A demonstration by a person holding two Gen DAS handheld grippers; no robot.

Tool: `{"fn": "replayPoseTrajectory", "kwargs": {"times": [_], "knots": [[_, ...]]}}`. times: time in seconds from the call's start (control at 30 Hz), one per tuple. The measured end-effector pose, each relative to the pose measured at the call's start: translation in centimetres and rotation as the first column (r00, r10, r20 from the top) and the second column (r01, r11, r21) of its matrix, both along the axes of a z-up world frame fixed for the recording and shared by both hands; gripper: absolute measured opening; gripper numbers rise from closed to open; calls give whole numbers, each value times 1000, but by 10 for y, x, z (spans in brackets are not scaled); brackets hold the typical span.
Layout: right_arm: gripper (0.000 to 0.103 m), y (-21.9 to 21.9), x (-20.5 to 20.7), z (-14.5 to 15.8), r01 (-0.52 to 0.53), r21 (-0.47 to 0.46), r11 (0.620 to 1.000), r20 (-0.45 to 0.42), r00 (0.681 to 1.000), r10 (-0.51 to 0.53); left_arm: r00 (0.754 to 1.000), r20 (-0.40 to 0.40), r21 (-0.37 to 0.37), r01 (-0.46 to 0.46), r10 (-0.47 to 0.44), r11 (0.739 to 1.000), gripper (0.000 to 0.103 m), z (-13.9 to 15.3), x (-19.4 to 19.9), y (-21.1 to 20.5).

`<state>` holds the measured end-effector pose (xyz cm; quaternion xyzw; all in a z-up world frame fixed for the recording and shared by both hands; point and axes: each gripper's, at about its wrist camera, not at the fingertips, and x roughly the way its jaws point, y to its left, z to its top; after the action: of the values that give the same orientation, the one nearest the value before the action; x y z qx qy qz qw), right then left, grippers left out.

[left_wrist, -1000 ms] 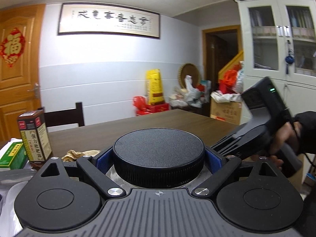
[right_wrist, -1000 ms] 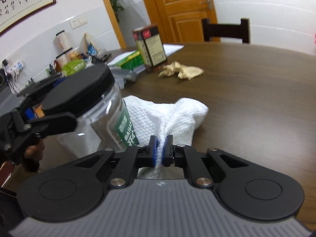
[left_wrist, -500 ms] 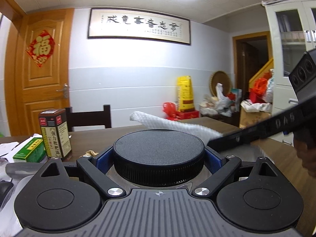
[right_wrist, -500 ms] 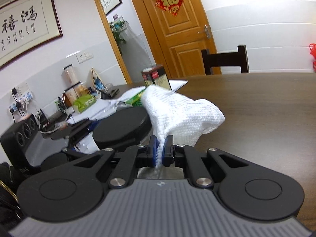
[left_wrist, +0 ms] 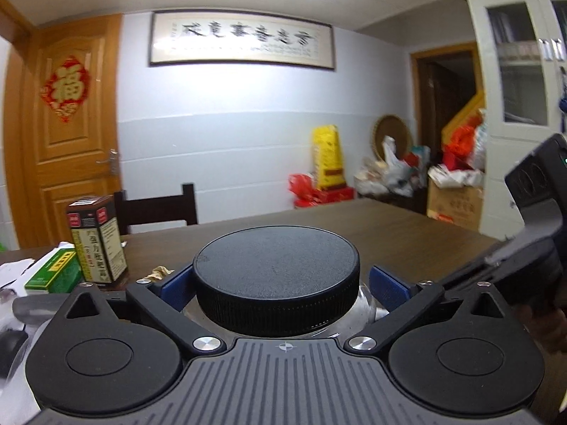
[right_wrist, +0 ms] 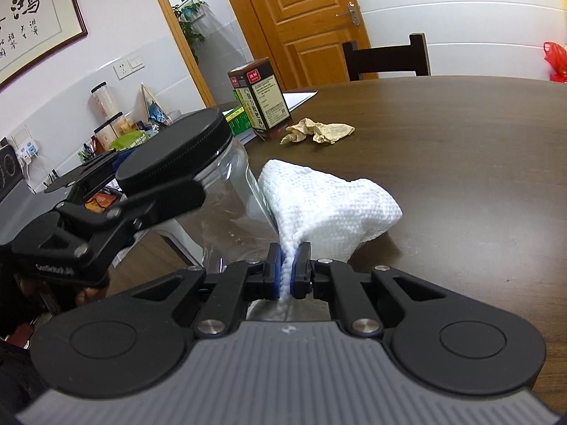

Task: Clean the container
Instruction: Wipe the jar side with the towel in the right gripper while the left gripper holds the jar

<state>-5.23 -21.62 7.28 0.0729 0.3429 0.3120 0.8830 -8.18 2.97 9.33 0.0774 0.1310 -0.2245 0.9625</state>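
Note:
A clear plastic jar (right_wrist: 226, 194) with a black screw lid (left_wrist: 278, 272) is held by my left gripper (left_wrist: 281, 285), whose blue-padded fingers are shut around the jar just under the lid. In the right wrist view the lid (right_wrist: 177, 150) shows tilted, with the left gripper (right_wrist: 117, 212) on it. My right gripper (right_wrist: 287, 276) is shut on a white woven cloth (right_wrist: 329, 205), which presses against the jar's right side by its green label. The right gripper's body (left_wrist: 531, 241) shows at the right edge of the left wrist view.
A dark wooden table (right_wrist: 460, 148) carries a brown medicine box (right_wrist: 262, 99), a green box (left_wrist: 53, 272), a crumpled beige paper (right_wrist: 319, 131) and papers at the left. A dark chair (right_wrist: 386, 58) stands behind the table. A cluttered side counter (right_wrist: 117, 131) is at left.
The right gripper has brought the cloth down from above the lid to the jar's side. The left gripper keeps its hold on the jar, which has tilted and shifted slightly.

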Motion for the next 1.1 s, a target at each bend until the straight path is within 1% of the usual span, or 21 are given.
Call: {"fn": "replayPoseTrajectory", "kwargs": {"times": [0.13,0.2,0.27,0.37,0.43,0.47,0.5,0.57,0.6,0.67,0.7,0.8,0.87,0.97,1.03,1.1], "knots": [[9,-4,-3,4,7,5,1000,13,1000,-7,997,-22,61,75,-74,995,103,10,3,3],[10,-5,-5,6,6,6,1000,19,1000,-6,991,-28,99,135,-133,986,103,20,7,2],[10,-6,-6,7,6,8,1000,22,1000,-6,977,-54,149,214,-208,966,103,28,15,1],[10,-8,-10,9,5,9,1000,32,999,-6,949,-102,233,314,-298,920,103,36,25,-5],[10,-9,-12,11,6,13,1000,38,999,-7,936,-146,255,348,-319,902,103,38,36,-7],[10,-10,-14,12,7,13,1000,43,999,-7,931,-177,249,356,-319,901,103,39,43,-7],[10,-11,-15,13,8,12,1000,49,999,-8,925,-210,237,364,-318,901,103,40,50,-6],[9,-12,-18,15,10,7,1000,66,998,-10,913,-270,200,363,-305,910,103,44,63,-4],[9,-13,-21,18,9,4,1000,77,997,-9,904,-303,180,366,-303,913,102,46,68,-3],[9,-15,-26,22,6,-3,1000,102,995,-5,884,-349,138,378,-313,915,96,48,77,-1],[9,-16,-28,26,4,-3,1000,115,993,-3,880,-356,125,377,-313,918,95,49,79,0],[9,-21,-36,42,0,22,1000,160,987,-3,891,-351,118,345,-286,931,94,46,79,-1],[9,-25,-41,56,-17,61,998,192,981,5,905,-345,115,305,-250,945,94,44,77,-3],[9,-23,-41,65,-33,86,996,215,976,14,923,-335,112,239,-190,965,94,42,70,-8],[9,-19,-36,63,-30,76,997,216,976,13,932,-330,109,195,-150,975,94,40,66,-10],[9,-17,-32,56,-16,67,998,196,981,3,940,-325,109,148,-105,983,94,39,62,-13]]}}
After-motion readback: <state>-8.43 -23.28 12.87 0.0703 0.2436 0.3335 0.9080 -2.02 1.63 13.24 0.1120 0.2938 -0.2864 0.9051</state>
